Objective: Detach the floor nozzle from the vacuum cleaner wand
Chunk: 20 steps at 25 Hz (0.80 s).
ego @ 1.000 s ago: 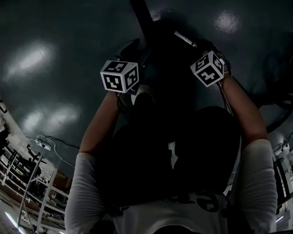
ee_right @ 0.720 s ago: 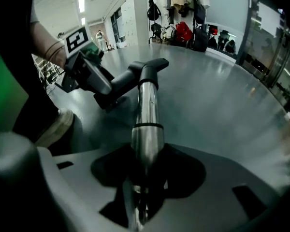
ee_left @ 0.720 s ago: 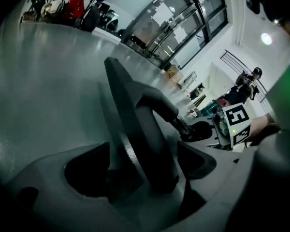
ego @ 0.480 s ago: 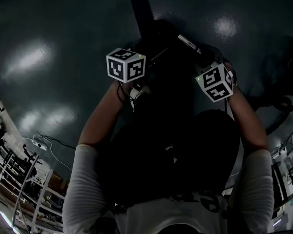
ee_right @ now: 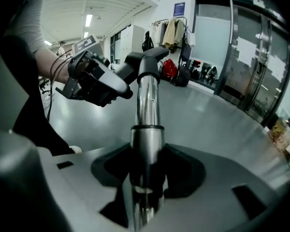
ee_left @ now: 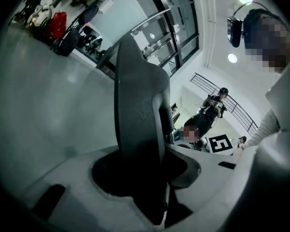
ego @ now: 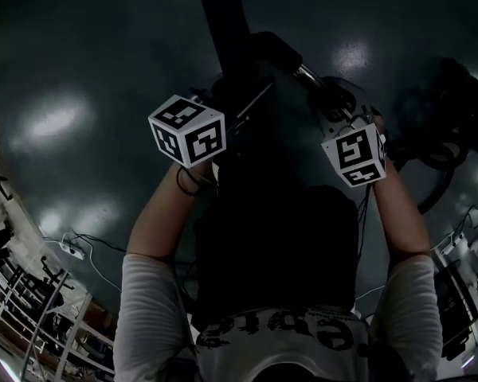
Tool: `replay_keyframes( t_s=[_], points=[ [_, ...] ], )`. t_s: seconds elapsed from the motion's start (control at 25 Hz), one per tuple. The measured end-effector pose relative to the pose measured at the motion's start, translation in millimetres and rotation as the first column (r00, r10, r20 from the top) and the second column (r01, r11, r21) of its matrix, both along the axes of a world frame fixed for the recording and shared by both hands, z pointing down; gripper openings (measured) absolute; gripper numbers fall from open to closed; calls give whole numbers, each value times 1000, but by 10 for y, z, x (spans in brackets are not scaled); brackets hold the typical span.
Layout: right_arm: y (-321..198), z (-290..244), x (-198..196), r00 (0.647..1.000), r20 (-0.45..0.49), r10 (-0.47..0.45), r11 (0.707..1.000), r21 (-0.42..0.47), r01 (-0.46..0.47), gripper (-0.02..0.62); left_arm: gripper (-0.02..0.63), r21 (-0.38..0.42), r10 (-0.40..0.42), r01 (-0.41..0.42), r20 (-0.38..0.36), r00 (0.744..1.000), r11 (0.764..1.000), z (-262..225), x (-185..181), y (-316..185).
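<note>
Now our left tool [ee_left: 144, 175], jaws just closing in, clamps the grey floor nozzle [ee_left: 135, 110]; our right tool [ee_right: 146, 170] grips the chrome wand [ee_right: 147, 100], both above the floor [ee_right: 212, 117]. Coats [ee_right: 171, 33] and a red bag [ee_right: 169, 67] stand beyond.

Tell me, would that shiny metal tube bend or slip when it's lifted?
Probably stiff: the metal wand runs straight from the right gripper up to the floor nozzle without sagging. Its polished surface looks slippery, so the grip could slide along it. Being round, it would likely roll if laid on the smooth floor.
</note>
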State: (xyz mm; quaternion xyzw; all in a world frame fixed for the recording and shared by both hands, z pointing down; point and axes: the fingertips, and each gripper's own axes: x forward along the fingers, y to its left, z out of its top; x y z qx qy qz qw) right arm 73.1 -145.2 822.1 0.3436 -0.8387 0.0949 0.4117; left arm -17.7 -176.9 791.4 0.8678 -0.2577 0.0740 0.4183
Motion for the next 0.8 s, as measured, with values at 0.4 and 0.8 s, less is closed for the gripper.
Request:
replay_keyframes(
  t_s=[0.4,0.8],
  points=[
    [225,-3341,-220,996,66,56,996,67,-61,186,141,249,88,-116,121,989,962,-3805,21,385],
    [841,-6403,-309,990,136,41,985,160,-63,184,141,417,42,-135,226,973,899,-7028,89,1193]
  ],
)
